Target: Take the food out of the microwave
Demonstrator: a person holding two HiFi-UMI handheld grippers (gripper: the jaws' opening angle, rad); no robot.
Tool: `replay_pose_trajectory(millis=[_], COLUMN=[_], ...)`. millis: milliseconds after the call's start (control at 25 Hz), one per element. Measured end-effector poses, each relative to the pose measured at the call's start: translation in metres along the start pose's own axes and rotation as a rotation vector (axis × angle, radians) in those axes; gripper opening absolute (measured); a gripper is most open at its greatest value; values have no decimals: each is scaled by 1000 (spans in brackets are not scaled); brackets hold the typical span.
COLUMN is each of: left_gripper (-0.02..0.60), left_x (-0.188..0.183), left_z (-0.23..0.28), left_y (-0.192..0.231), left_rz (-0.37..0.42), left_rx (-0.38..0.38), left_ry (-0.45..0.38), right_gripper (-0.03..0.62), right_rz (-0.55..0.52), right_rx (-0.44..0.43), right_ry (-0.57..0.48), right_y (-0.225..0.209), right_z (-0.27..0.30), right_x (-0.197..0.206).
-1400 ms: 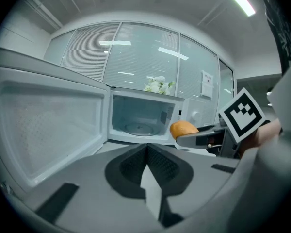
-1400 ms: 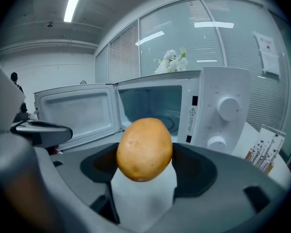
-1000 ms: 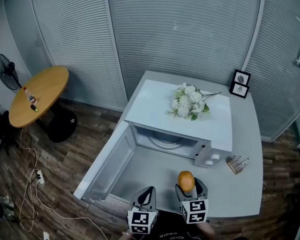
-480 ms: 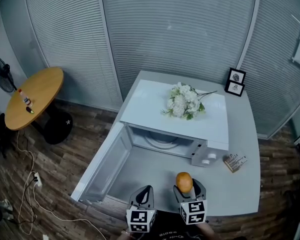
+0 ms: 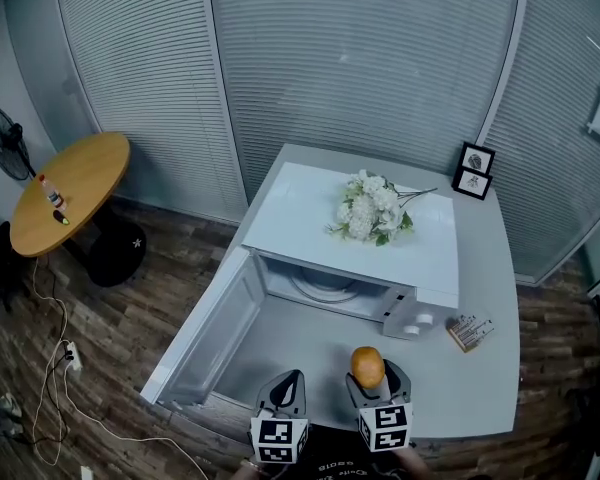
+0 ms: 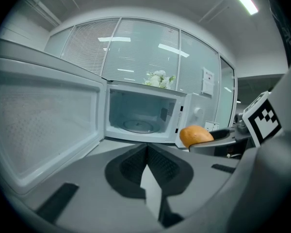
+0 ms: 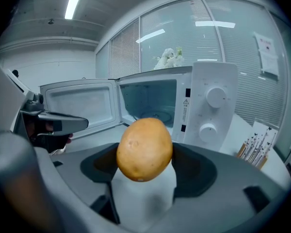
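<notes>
The right tongs (image 5: 376, 380) are gripping the food (image 7: 144, 149), a rounded orange-brown piece. Their jaws are standing only as far apart as its width and are pressing on its 2 flanks. In the right gripper view its long axis is running roughly upright, with most of its body rising above the jaw tips. The food is already sitting outside the microwave (image 5: 352, 240), in front of the control panel and low over the grey surface (image 5: 485, 373), close to the near edge. The left tongs (image 5: 289, 383) are waiting just beside it, on its left. Their jaws are pressing together with nothing between them, so the right hand is doing all the carrying. The door (image 5: 212, 330) is swinging wide to the left and the turntable (image 5: 326, 286) is lying bare inside. That suggests the removal is largely done and a set-down is what remains. Bare surface is lying directly beneath and ahead of the food. The open door is bounding that room on the left, a small holder of sticks (image 5: 469, 330) is closing it on the right, and the near edge is running close behind. A straight lowering looks safest, since a rounded piece is likely to roll once released.
</notes>
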State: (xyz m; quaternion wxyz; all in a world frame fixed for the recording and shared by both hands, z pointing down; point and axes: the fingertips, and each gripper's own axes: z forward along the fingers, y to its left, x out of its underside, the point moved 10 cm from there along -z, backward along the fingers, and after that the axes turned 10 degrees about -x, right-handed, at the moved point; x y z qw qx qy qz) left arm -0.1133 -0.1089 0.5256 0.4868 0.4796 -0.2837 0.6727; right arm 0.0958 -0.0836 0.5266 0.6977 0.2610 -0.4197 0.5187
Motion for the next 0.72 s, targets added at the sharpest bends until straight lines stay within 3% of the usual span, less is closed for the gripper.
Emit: replay_pose_trajectory(millis=[720], left_gripper=[8], left_x=[1], left_z=[2], left_y=[-5], left_rz=[11], left_rx=[9], left_ry=[3], right_gripper=[334], right_rz=[11], right_rx=[-18], right_ry=[-14], right_y=[-3], right_z=[1], right_x=[-1])
